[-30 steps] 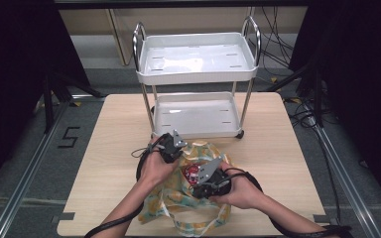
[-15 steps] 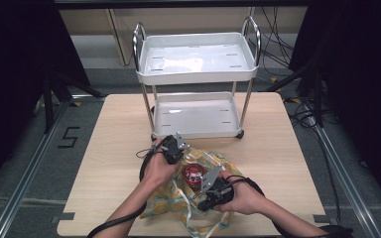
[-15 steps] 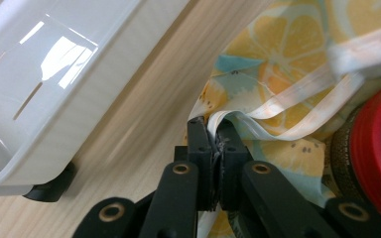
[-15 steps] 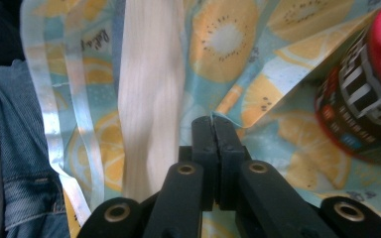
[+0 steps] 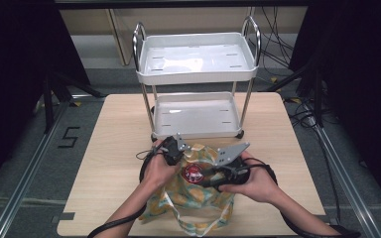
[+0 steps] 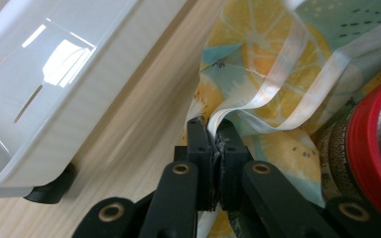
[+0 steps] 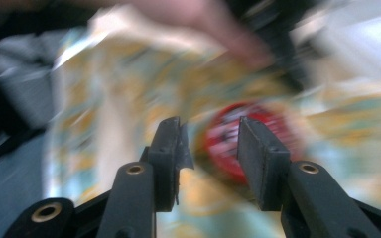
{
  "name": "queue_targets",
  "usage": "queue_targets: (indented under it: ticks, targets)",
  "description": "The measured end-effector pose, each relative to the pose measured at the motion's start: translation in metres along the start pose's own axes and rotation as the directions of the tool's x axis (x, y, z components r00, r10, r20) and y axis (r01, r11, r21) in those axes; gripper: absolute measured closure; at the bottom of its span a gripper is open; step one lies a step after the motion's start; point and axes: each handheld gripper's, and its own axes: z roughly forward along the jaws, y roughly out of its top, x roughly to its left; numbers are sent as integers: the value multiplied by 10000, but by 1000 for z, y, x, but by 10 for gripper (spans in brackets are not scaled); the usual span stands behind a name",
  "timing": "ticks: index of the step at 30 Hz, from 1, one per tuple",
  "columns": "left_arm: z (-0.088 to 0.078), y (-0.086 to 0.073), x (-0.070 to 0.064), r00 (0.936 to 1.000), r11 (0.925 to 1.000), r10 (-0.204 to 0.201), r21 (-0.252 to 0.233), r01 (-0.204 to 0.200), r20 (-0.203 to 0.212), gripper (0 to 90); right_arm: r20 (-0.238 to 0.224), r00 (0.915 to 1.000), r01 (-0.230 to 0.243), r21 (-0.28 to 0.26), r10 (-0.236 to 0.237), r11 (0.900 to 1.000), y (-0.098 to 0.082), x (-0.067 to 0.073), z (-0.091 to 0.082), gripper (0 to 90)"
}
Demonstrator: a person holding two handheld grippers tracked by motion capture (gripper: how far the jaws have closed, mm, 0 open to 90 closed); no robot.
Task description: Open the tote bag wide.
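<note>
While your left gripper (image 6: 213, 136) keeps its jaws pressed together on the pale handle strap (image 6: 278, 79) of the citrus-print bag (image 6: 258, 39), the fabric fans out just beyond the tips and the red-lidded jar (image 6: 377, 148) sits close off to the right of those jaws, partly inside the bag. Its lid runs off the frame edge, so you can't read the label. Beyond the left side of the jaws lies bare table (image 6: 144, 104), then the white cart's lower tray (image 6: 44, 74).

Your right gripper (image 7: 209, 131) has just been opening; its jaws stand spread with nothing pinched, and the jar's red lid (image 7: 223, 134) shows in the gap, farther off. That view is badly smeared, so whether the pads brush anything you can't tell.

From above, both grippers (image 5: 178, 148) (image 5: 206, 179) flank the jar (image 5: 193, 172) over the bag (image 5: 193, 198).
</note>
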Motion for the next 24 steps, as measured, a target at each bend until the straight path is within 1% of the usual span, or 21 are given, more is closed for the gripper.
queue_targets:
  ticks: [1, 2, 3, 4, 5, 6, 7, 8, 9, 11, 12, 13, 14, 16, 17, 18, 19, 20, 21, 23, 24]
  targets:
    - [0, 0, 0, 10000, 10000, 0, 0, 0, 0, 870, 485, 9987, -157, -232, 168, 9996, 2, -3, -5, 623]
    - [0, 0, 0, 10000, 10000, 22, 79, -22, 6, 870, 1081, 9941, 4, -228, 21, 9997, 4, -7, -9, 617]
    - [0, 0, 0, 10000, 10000, 4, 78, -4, 1, 870, 1081, 9941, 4, -228, 21, 9997, 4, -7, -9, 617]
    - [0, 0, 0, 10000, 10000, 9, 86, -9, -6, 870, 1875, 9823, 67, -145, -39, 9999, 4, -10, -12, 603]
    - [1, 0, 0, 10000, 10000, -15, 84, 15, 8, 870, 2697, 9629, 57, 174, -102, 9998, 1, -15, -14, 580]
    - [1, -1, 0, 10000, 10000, 52, 64, -52, -42, 870, 2697, 9629, 57, 174, -102, 9998, 1, -15, -14, 580]
    - [2, -1, -2, 9999, 9999, -80, -68, 79, -80, 869, 2952, 9554, 6, 276, -87, 9996, -1, -16, -14, 564]
    - [2, -1, -2, 10000, 10000, -11, 4, 11, -5, 869, 3403, 9393, 178, 780, -434, 9968, -6, -18, -12, 538]
    - [2, -1, -2, 10000, 10000, -3, 5, 3, -11, 869, 3545, 9338, 155, 944, -482, 9954, -9, -19, -11, 537]
    - [3, -1, -3, 10000, 10000, -24, 22, 24, 13, 868, 3606, 9314, 110, 1094, -500, 9939, -12, -21, -9, 544]
    - [4, -2, -3, 10000, 10000, -12, 26, 12, -3, 867, 3703, 9282, -69, 1114, -351, 9938, -16, -22, -7, 572]
    - [4, -2, -3, 10000, 10000, 1, 30, -1, -25, 866, 3732, 9270, -152, 1377, -377, 9904, -19, -25, -6, 615]
    - [4, -2, -3, 10000, 9999, 57, 123, -56, -63, 864, 3821, 9241, -603, 1729, -105, 9831, -27, -32, -2, 716]
    - [5, -3, -3, 9999, 9999, 83, 69, -82, -83, 863, 3845, 9231, -710, 1779, -29, 9815, -29, -35, -2, 748]
    - [5, -3, -3, 9999, 9999, 87, 90, -86, -82, 863, 3767, 9261, -968, 1804, 221, 9788, -33, -37, 0, 786]
    - [6, -4, -2, 9998, 9999, 86, 148, -84, -153, 862, 3826, 9233, -1144, 1887, 343, 9753, -36, -41, 2, 809]
    - [6, -4, -2, 9999, 9996, 149, 242, -148, -67, 862, 3758, 9262, -1174, 2079, 315, 9711, -40, -44, 3, 826]
    - [8, -5, -2, 9999, 9998, 80, 181, -78, -101, 861, 3886, 9203, -1380, 2124, 459, 9674, -43, -47, 5, 838]
    - [9, -6, -1, 9997, 9995, 190, 236, -186, -171, 859, 3919, 9196, -1274, 2340, 264, 9638, -48, -51, 6, 848]
    - [9, -7, -1, 9999, 9993, 55, 374, -52, -94, 856, 3876, 9201, -1569, 2328, 564, 9598, -51, -54, 10, 863]
    - [11, -8, 0, 9998, 9992, 132, 380, -126, -142, 853, 3916, 9173, -1737, 2306, 721, 9574, -53, -56, 11, 869]
